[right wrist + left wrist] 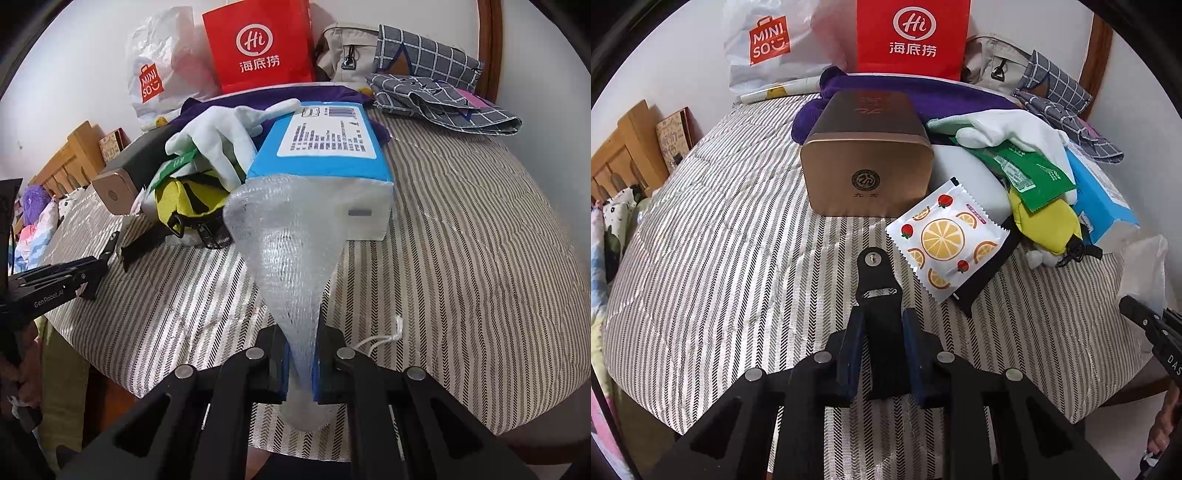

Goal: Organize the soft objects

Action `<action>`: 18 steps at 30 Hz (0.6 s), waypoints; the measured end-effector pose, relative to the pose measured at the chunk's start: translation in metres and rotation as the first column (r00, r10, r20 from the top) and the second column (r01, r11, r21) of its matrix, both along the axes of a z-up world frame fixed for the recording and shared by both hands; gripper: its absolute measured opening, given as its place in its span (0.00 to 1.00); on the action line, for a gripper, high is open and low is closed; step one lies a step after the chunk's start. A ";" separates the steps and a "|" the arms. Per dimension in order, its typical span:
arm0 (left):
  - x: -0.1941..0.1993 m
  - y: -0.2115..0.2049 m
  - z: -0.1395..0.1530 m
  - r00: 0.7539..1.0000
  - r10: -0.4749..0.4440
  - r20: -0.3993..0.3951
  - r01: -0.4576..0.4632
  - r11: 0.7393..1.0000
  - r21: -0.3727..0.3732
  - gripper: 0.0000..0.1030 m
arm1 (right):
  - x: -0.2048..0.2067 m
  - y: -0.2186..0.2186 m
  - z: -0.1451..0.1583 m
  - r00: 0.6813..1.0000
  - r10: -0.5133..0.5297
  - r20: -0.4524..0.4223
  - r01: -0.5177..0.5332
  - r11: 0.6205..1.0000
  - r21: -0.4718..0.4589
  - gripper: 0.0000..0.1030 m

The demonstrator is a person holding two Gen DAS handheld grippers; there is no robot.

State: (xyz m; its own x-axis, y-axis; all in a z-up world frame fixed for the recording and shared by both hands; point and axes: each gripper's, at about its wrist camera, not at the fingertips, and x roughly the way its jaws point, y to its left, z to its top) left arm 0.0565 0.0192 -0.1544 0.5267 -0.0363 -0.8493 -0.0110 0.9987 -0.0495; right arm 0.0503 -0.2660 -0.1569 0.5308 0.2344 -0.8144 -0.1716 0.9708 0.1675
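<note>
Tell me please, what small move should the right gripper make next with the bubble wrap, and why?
Probably lift it clear and carry it aside. The right gripper is shut on the bubble wrap, whose far end drapes against the blue box, and the left gripper already grips a black strap.

Around one gold rounded metal tin (866, 162): one orange-printed foil sachet (947, 238), one blue-and-white carton (325, 162). Behind it: one red paper bag (912, 37), one white plastic bag (768, 48).

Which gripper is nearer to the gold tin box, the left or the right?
Left. The left gripper sits just in front of the gold tin box; the right gripper is off to its side, beyond the clutter.
</note>
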 end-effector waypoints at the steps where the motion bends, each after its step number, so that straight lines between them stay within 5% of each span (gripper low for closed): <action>1: 0.001 0.002 0.000 1.000 0.000 -0.002 0.000 1.000 -0.007 0.19 | -0.001 0.000 0.002 1.000 0.002 0.002 -0.002 1.000 0.000 0.06; 18: -0.010 0.020 0.036 0.997 0.019 0.072 -0.014 0.998 -0.061 0.19 | -0.003 -0.017 0.029 0.999 -0.031 0.019 0.030 0.999 0.020 0.04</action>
State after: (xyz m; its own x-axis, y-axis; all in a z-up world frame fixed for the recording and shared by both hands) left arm 0.0468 0.0389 -0.1184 0.5875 -0.0769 -0.8056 -0.0219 0.9936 -0.1107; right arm 0.0469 -0.2833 -0.1278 0.5536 0.2341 -0.7992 -0.1455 0.9721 0.1840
